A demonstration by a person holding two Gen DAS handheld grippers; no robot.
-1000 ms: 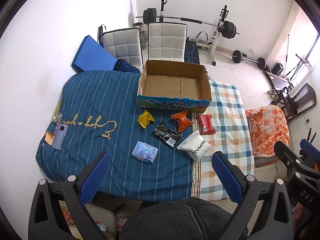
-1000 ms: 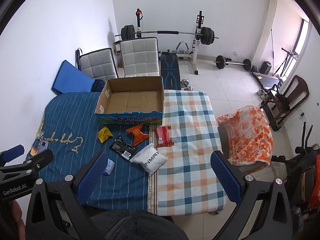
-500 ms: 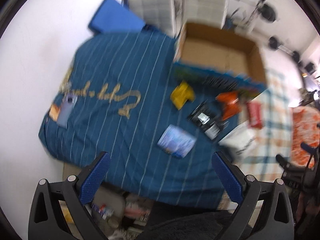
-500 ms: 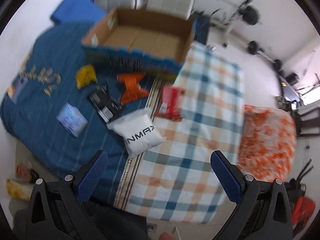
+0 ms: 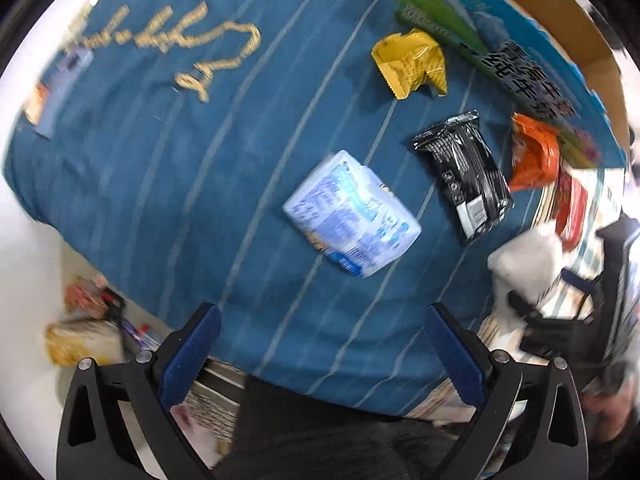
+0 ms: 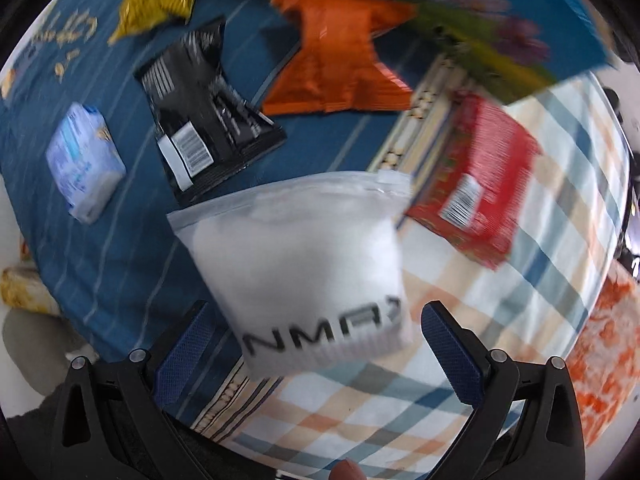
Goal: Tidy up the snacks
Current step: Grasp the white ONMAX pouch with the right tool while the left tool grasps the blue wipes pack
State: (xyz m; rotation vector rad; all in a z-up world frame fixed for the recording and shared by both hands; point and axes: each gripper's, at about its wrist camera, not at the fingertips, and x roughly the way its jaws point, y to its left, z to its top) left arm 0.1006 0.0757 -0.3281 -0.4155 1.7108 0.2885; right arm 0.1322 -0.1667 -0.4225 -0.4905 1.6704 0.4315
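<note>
Now our right gripper (image 6: 316,340), jaws wide, frames the white pouch (image 6: 304,264) at centre: soft, light, best pinched across its lower edge.

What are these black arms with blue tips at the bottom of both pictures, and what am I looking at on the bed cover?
No robot is here. A person holds one hand tool in each hand, and each tool has a wide-angle camera looking forward along its two fingers.

The first picture is from the left gripper. Its fingers are open and hold nothing. It points at a pale blue packet lying on the blue striped cover. Near it lie a yellow wrapper and a black packet.

The second picture is from the right gripper, also open. It is very near a white pouch, which reaches down between the blue pads; I cannot tell if they touch it. Behind lie an orange bag and a red packet on the checked cloth. The cardboard box stands at the far edge.
</note>
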